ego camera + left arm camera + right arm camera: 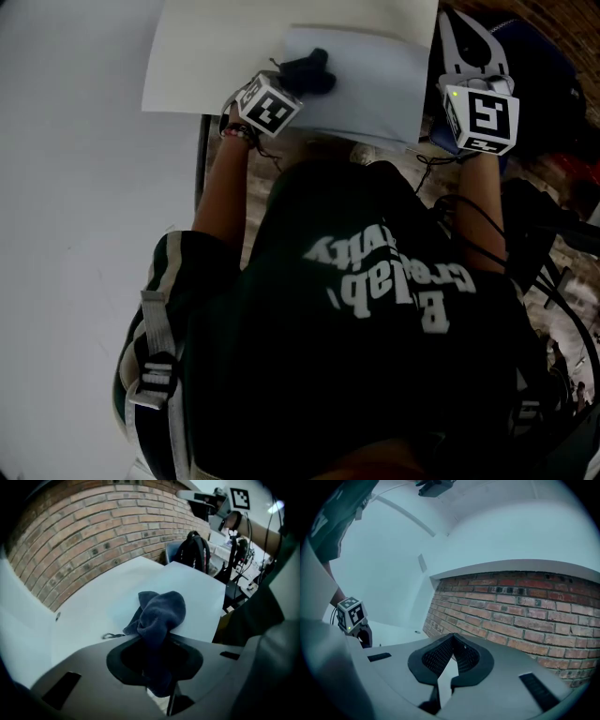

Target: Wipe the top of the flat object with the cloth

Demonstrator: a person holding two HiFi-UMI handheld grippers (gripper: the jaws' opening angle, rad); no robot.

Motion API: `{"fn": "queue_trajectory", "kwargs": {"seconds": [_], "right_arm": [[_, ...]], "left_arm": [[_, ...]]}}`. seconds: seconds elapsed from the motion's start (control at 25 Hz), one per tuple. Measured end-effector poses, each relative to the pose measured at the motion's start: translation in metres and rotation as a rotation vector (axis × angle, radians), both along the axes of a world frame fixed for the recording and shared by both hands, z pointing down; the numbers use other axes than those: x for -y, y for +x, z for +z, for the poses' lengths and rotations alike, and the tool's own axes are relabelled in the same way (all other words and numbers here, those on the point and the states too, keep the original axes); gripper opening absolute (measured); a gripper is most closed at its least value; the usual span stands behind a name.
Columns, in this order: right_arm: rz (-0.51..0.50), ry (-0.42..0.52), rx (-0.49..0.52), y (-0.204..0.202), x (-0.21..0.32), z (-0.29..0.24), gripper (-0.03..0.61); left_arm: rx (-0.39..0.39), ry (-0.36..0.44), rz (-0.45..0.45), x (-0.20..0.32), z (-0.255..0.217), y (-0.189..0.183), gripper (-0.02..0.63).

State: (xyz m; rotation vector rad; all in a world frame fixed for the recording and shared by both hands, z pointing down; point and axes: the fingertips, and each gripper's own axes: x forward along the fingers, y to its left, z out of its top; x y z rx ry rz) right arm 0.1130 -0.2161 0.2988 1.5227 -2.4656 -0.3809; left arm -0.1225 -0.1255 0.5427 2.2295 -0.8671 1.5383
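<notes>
A blue cloth (161,611) is pinched by the left hand-held gripper (157,656) on the flat board (199,590). The right hand-held gripper (452,644) is closed, empty. Wiping is judged unfinished.

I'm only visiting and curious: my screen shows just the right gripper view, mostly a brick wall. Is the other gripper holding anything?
Observer: Yes. The left gripper is shut on a dark blue cloth.
Operator: What is the cloth touching?
Observer: It sits bunched on a pale flat sheet, near that sheet's left edge.
Operator: And where is the sheet?
Observer: It lies on a white table, by the table's right edge.
Operator: Is my gripper over it too?
Observer: No. In the head view the right gripper shows past the table's right edge, clear of the sheet.
</notes>
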Motion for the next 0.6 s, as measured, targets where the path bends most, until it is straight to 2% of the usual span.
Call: {"fn": "queue_trajectory", "kwargs": {"seconds": [0.08, 0.2, 0.28, 0.36, 0.48, 0.6], "right_arm": [[0.024, -0.005, 0.009, 0.007, -0.002, 0.0, -0.006], [0.056, -0.009, -0.015, 0.021, -0.009, 0.001, -0.006], [0.086, -0.007, -0.043, 0.034, -0.013, 0.001, -0.006], [0.129, -0.004, -0.05, 0.049, -0.018, 0.0, -0.006], [0.169, -0.001, -0.043, 0.067, -0.026, -0.002, -0.006], [0.198, 0.007, -0.017, 0.083, -0.03, -0.007, -0.006]], "left_arm": [[-0.051, 0.023, 0.096, 0.009, -0.007, 0.05, 0.075], [-0.101, 0.046, 0.29, 0.013, -0.009, 0.146, 0.075], [-0.11, 0.063, 0.408, 0.012, -0.007, 0.202, 0.075], [-0.089, 0.083, 0.484, 0.011, -0.002, 0.238, 0.075], [-0.058, 0.103, 0.48, 0.009, 0.008, 0.245, 0.077], [-0.105, 0.081, 0.406, 0.01, 0.008, 0.233, 0.075]]}}
